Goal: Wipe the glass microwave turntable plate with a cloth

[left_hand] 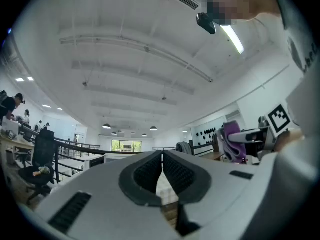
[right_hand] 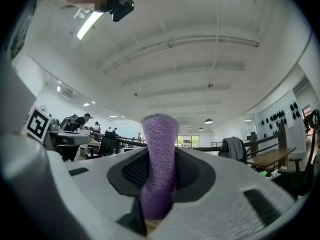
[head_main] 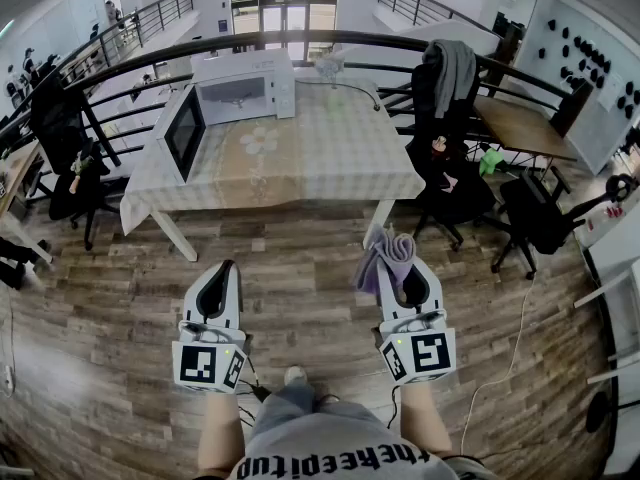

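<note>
Gripping a purple cloth (right_hand: 160,149) between its jaws, the right hand-held gripper (head_main: 408,280) is clenched on the fabric, which stands up past the tips and droops to one side in the head view. The left hand-held gripper (left_hand: 161,158) is closed at the tips with nothing between the jaws, and is held level beside the right one, well apart from it. Both hang over a wooden floor (head_main: 300,258), well short of the tabletop (head_main: 340,158) ahead. On that tabletop, at its far left corner: one white microwave (head_main: 245,86), its door (head_main: 186,131) swung open toward the near left edge. The glass turntable plate cannot be picked out for certain; a pale glassy item (head_main: 330,66) near the far edge may be it, or it may sit inside the oven. Right of the tabletop: a dark chair (head_main: 455,183) with a grey garment (head_main: 455,68) draped above. Step in hand, by judgement: approach, with wiping not begun. The next move calls for closing on the tabletop, steadying the plate with the empty gripper, and laying the cloth flat on the glass.
</note>
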{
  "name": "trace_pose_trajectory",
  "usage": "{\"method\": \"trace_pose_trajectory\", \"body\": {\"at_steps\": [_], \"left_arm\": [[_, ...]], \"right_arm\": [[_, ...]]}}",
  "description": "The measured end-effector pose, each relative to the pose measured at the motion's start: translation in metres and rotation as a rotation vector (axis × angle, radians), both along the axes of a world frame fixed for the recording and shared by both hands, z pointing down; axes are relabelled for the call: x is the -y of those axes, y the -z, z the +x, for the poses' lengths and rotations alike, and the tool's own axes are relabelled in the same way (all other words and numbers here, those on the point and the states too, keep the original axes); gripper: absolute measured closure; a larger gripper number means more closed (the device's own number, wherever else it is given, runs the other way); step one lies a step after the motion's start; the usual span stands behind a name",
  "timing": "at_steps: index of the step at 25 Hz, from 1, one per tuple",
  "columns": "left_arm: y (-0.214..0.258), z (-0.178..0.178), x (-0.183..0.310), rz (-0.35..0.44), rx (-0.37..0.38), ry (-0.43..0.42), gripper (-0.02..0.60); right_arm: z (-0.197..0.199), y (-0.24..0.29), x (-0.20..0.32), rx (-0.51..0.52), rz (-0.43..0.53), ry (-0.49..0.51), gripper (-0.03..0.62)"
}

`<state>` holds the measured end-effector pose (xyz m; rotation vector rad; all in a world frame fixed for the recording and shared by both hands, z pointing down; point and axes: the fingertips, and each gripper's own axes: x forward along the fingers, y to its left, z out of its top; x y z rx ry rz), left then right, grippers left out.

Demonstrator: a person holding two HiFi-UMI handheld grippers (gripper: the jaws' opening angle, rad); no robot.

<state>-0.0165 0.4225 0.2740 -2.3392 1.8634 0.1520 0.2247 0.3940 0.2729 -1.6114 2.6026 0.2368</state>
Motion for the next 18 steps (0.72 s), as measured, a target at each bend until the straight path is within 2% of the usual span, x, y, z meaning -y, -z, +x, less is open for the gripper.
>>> {"method": "trace_pose_trajectory", "body": {"at_steps": [10,18], "left_arm": [[0.004,0.002,0.01,0.016,0.003,0.004,0.571],[0.0,-0.01,0.028,0.015,-0.004,0.006,0.571]], "right_arm": [[-0.001,0.002,0.01,0.012,0.007,0.009,0.485],[-0.012,-0.001,0.028,0.021,0.006,0.01,0.485]]}}
